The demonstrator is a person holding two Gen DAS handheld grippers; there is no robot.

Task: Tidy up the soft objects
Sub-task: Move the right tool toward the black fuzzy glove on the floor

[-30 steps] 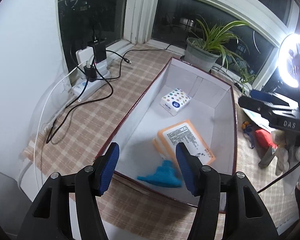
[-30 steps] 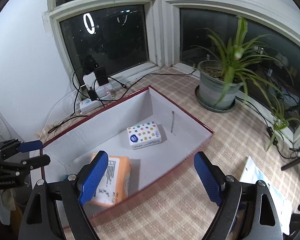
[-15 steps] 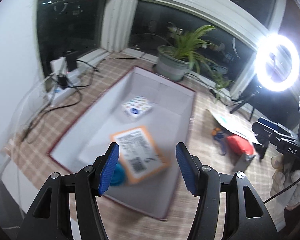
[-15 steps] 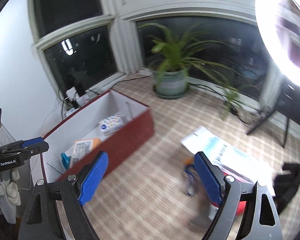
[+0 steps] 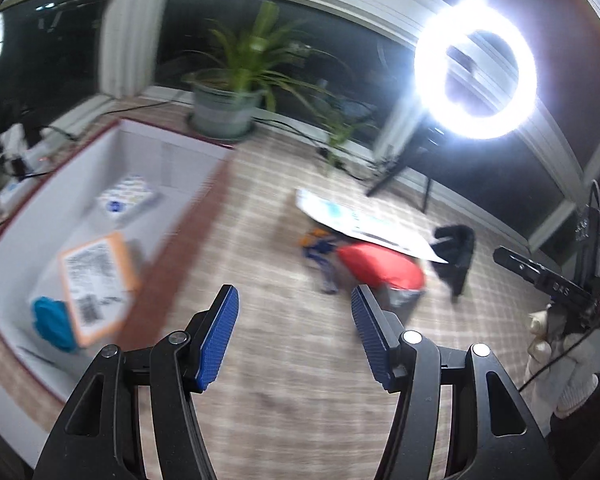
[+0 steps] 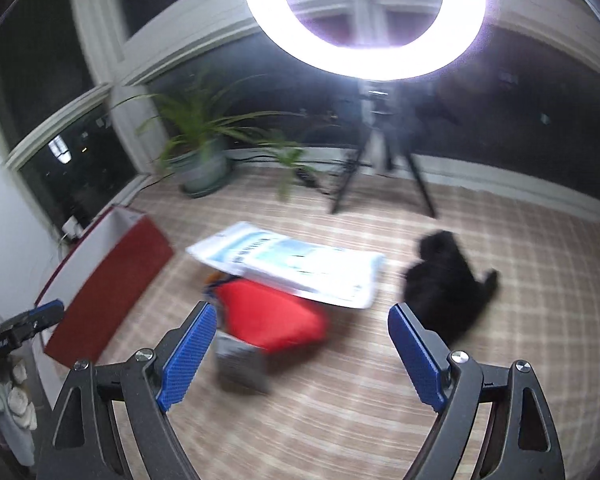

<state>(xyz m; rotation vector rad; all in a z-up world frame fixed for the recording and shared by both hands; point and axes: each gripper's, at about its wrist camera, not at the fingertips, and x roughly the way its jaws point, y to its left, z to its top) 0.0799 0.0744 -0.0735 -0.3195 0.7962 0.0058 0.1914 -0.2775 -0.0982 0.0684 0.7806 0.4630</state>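
Potted plant [image 5: 229,92] stands by the dark window [image 5: 56,56]; lit ring light [image 5: 475,76] on a black tripod [image 6: 380,168] is to the plant's right. Power strip with plugs and cables [image 5: 14,152] sits left of the plant, near the window. Checked mat [image 6: 520,280] covers the surface in front of the plant.

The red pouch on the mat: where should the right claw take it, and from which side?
Grip the red pouch at its bulging near end, coming from above and the near side with the open right claw. Its far edge lies under the white package, so only the near half is free. Motion blur hides finer detail.
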